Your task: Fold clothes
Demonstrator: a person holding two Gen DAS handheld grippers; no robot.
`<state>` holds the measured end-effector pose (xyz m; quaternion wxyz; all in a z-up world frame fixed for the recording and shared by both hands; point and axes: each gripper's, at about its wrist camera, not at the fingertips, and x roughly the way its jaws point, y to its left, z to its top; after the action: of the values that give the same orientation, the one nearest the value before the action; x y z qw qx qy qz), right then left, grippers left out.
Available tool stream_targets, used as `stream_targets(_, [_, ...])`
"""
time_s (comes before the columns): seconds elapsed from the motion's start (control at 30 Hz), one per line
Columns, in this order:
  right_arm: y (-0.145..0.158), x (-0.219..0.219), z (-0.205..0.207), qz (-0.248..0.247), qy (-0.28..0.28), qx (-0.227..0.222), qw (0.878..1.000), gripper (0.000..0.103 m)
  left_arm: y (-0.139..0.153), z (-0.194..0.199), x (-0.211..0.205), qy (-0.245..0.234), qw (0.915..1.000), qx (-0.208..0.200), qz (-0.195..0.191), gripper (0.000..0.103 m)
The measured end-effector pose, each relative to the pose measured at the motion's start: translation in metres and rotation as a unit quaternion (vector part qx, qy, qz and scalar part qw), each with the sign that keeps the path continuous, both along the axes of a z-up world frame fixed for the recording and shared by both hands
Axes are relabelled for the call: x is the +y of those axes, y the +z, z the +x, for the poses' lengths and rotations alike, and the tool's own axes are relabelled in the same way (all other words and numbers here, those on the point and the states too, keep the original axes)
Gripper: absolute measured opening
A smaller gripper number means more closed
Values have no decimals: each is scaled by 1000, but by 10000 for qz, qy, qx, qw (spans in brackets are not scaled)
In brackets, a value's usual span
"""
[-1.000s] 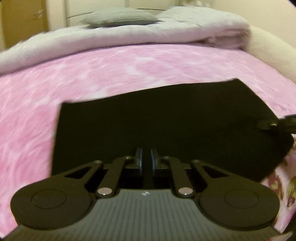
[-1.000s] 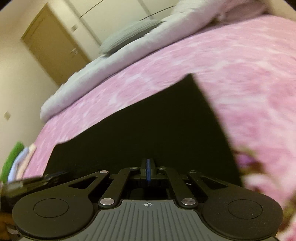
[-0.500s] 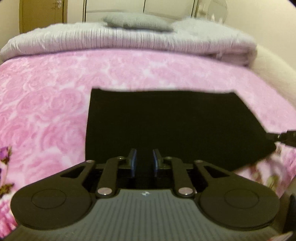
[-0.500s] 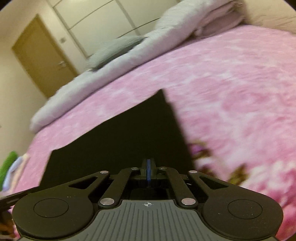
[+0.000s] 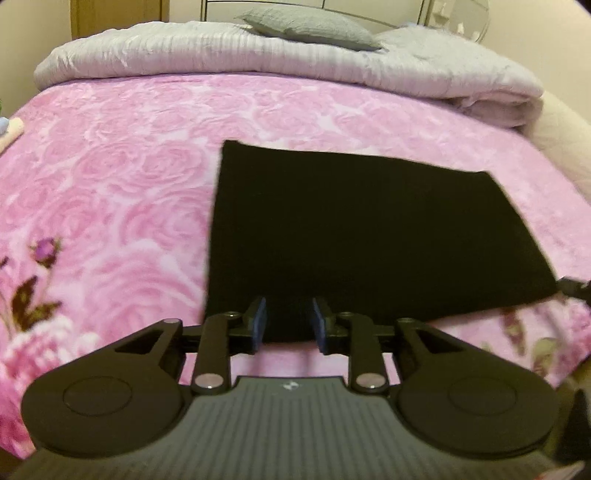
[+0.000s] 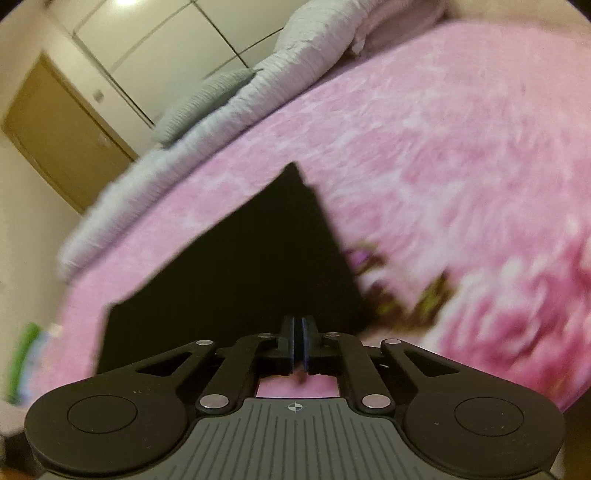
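Observation:
A black folded garment [image 5: 369,229] lies flat on the pink rose-patterned bedspread [image 5: 110,177]. My left gripper [image 5: 289,321] is open, its jaws standing apart at the garment's near edge with nothing between them. In the right wrist view the same garment [image 6: 240,273] lies ahead. My right gripper [image 6: 297,343] has its jaws pressed together at the garment's near edge; whether cloth is pinched between them is unclear. The right gripper's tip [image 5: 574,288] also shows at the garment's right corner in the left wrist view.
A grey folded duvet [image 5: 258,55] with a grey pillow [image 5: 310,26] lies across the far end of the bed. A wooden door [image 6: 62,136] and white wardrobe doors stand behind. Green and pale folded items [image 6: 26,354] lie at the bed's left side.
My left gripper has opened and let go of the garment's near edge. Both grippers have drawn back, and the garment now lies flat and farther from the cameras.

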<state>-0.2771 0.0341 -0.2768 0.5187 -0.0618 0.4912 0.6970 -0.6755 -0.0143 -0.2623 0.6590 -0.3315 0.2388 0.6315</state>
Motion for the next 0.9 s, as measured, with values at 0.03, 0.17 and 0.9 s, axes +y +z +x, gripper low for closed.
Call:
stream_targets(0.03, [-3,-3,1,-126,-36,240,9996,6,1,4,-2,-42,10000,-60,-11,25])
stream_targets(0.17, [-16,-11,7,-493,-207,1020,9933,6,-1,14,-7,-158,9998,-92,-64,25])
stream_targets(0.9, [-45,9,37,-697,-1311,2246,9631,57,-8,17,6,-165,9986,-504,-40,25])
